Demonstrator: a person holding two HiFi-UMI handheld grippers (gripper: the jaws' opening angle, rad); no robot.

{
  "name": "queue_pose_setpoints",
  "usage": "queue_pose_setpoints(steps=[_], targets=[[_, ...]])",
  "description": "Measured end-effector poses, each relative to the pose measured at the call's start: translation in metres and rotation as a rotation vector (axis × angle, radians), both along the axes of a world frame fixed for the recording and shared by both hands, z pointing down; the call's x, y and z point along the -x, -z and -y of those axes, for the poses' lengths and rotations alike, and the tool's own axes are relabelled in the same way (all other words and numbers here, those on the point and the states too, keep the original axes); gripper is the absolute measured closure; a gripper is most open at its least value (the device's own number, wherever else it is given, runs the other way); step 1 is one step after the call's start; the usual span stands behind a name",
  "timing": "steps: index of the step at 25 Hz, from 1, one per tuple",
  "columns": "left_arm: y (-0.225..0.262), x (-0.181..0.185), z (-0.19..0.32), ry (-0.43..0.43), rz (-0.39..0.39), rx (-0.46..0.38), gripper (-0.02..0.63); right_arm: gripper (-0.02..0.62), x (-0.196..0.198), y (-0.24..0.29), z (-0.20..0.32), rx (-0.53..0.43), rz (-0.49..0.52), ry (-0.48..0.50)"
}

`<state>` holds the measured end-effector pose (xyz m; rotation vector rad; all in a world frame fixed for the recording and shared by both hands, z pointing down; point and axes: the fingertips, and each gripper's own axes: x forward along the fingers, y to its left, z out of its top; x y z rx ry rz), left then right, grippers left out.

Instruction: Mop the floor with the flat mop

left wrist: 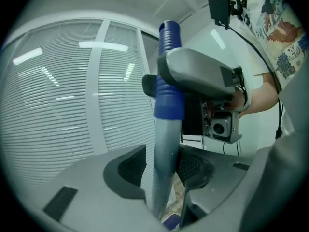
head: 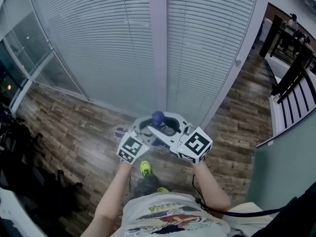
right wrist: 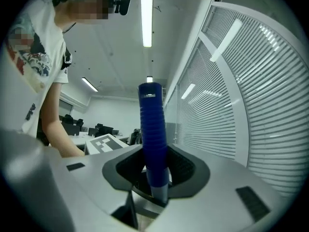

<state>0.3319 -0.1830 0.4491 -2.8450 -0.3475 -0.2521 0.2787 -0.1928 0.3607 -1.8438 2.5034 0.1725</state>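
The wooden floor (head: 74, 127) fills the lower part of the head view and runs up to a glass wall hung with white blinds (head: 98, 43). The person stands close to that wall, with one yellow-green shoe (head: 145, 168) showing just under the hands.

The flat mop (head: 157, 116) stands in front of the body. Its long axis runs nearly upright, from the rounded blue top down toward the floor. Its flat head is not made out, as the two grippers and the arms cover the spot where it should lie.

The handle (left wrist: 164, 163) is a grey shaft that ends above in a ribbed blue grip (right wrist: 152, 139).

The right gripper (right wrist: 154, 173) is the higher one, and its jaws are clenched on the blue grip, which rises straight out between the pads. The left gripper (left wrist: 161, 158) sits lower on the grey shaft. Its jaws stand released, with the shaft between them leaning toward one pad and a gap showing on the other side.

So the right hand alone appears to carry the mop at this moment. The shaft lies already inside the left jaws, crosswise to the way they point, so the left hand is the nearer one for a low grip. A firm push across the floor likely calls for those jaws to clamp where they are, or at a chosen height along the shaft. Otherwise the handle could swing in the upper grip.
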Motion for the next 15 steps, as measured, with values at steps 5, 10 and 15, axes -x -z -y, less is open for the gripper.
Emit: queue_pose_setpoints(steps=[5, 10, 15], targets=[[-0.011, 0.031, -0.034, 0.006, 0.01, -0.002, 0.503, 0.456, 0.033, -0.012, -0.031, 0.02, -0.018, 0.053], [-0.025, 0.055, -0.066, 0.051, 0.03, 0.031, 0.509, 0.454, 0.061, -0.026, -0.067, 0.013, 0.016, 0.069], [-0.036, 0.085, -0.094, 0.12, 0.018, 0.128, 0.5, 0.447, 0.095, -0.038, -0.1, 0.003, 0.03, 0.122]])
